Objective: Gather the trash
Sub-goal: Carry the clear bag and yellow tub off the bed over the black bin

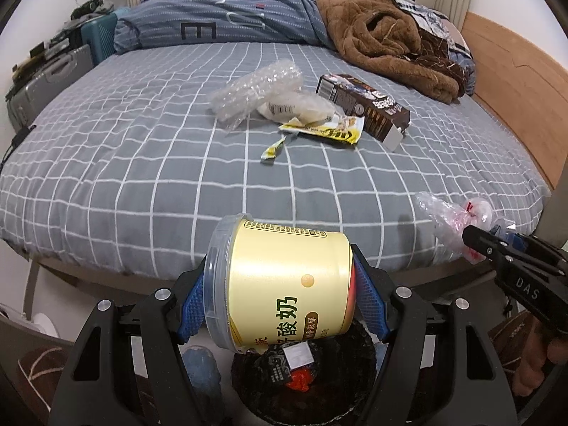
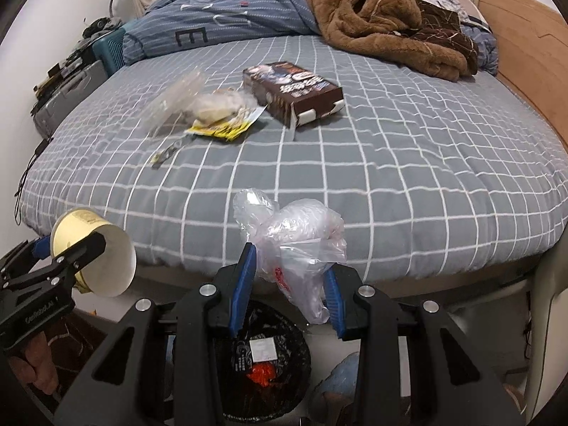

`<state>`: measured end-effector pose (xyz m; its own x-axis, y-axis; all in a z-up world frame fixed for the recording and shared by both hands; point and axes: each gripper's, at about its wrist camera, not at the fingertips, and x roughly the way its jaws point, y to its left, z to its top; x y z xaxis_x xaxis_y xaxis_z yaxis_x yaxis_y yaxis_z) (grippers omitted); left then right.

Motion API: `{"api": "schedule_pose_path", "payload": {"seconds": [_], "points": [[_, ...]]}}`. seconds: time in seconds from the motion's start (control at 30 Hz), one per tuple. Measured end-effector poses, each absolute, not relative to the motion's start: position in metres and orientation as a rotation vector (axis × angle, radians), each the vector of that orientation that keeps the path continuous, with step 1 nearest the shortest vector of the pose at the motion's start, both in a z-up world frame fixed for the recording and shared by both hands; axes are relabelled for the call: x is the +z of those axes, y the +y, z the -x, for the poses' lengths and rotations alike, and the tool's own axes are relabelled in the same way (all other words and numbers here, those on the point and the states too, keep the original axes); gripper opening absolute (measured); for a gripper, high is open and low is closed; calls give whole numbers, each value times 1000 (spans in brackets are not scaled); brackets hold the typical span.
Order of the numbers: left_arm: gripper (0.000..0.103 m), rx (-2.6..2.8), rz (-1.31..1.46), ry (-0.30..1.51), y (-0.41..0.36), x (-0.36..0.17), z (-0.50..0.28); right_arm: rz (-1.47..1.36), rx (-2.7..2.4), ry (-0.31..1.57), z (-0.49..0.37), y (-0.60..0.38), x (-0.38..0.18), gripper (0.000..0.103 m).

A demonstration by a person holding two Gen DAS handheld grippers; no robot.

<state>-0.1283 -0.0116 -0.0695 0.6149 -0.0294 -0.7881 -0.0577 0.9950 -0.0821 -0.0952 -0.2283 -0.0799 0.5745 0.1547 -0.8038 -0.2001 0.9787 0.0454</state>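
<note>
Your left gripper (image 1: 280,298) clamps a yellow yogurt tub (image 1: 280,280) on its side, above the black-lined bin (image 1: 340,383) at the foot of the bed (image 1: 124,177). Your right gripper (image 2: 291,284) pinches a crumpled clear plastic bag (image 2: 301,245) over that bin. A brown carton (image 1: 365,106), bubble wrap (image 1: 259,88) and a yellow wrapper (image 1: 326,131) lie on the checked sheet.

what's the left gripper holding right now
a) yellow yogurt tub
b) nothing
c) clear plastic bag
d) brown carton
a, the yellow yogurt tub sits clamped on its side between the left gripper fingers, above the dark bin.
</note>
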Motion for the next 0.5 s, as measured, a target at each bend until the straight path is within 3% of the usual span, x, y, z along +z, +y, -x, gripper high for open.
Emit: {"api": "schedule_pose_path", "payload": {"seconds": [0.5], "points": [[69, 28, 105, 978, -8, -100, 155, 59, 233, 1025, 129, -225, -115, 36]]}}
